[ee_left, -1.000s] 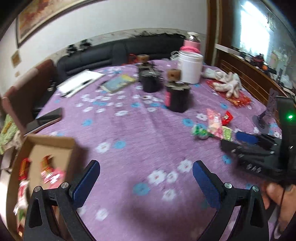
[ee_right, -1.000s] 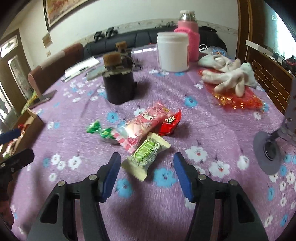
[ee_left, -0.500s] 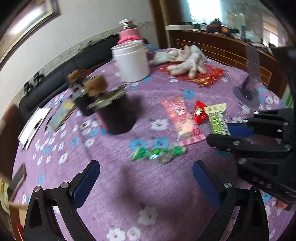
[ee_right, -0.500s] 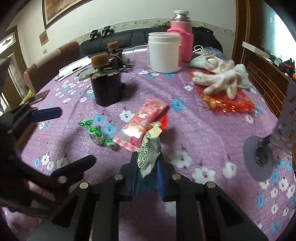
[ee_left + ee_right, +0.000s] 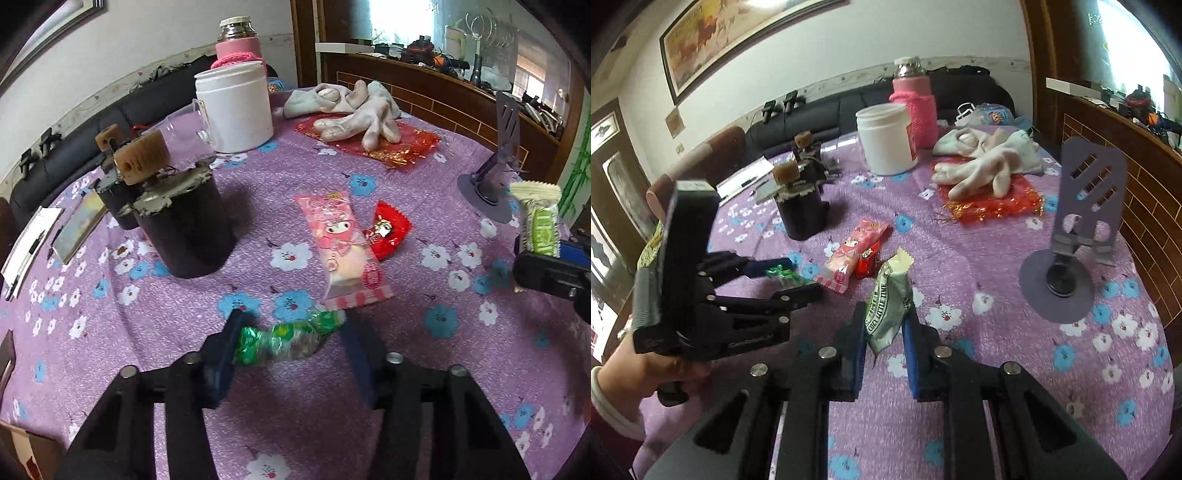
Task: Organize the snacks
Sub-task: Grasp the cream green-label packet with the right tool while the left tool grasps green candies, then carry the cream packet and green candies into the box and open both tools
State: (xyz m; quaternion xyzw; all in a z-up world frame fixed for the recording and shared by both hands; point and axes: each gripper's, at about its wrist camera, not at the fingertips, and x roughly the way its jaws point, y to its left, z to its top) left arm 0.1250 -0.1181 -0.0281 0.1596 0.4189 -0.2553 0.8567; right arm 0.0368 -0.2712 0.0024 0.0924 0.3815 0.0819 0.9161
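Note:
My left gripper (image 5: pixel 291 332) has its fingers around a green twist-wrapped candy (image 5: pixel 288 338) lying on the purple flowered tablecloth (image 5: pixel 184 306); the jaws are partly closed and not clearly pinching it. It also shows in the right wrist view (image 5: pixel 786 275). My right gripper (image 5: pixel 884 325) is shut on a green-and-white wafer packet (image 5: pixel 888 295), held upright above the table; the packet shows in the left wrist view (image 5: pixel 541 221). A pink snack bag (image 5: pixel 341 243) and a red packet (image 5: pixel 388 229) lie just beyond the candy.
Two dark cylinders with cork tops (image 5: pixel 184 229) stand left of the snacks. A white jar (image 5: pixel 234 107), a pink flask (image 5: pixel 238 44), white gloves (image 5: pixel 354 110) on red foil and a purple phone stand (image 5: pixel 1075 229) sit farther back. A cardboard box corner (image 5: pixel 22 450) is at lower left.
The left gripper has moved in over the green candy and narrowed its jaws around it. The right gripper has lifted the wafer packet and pulled it back to the right.

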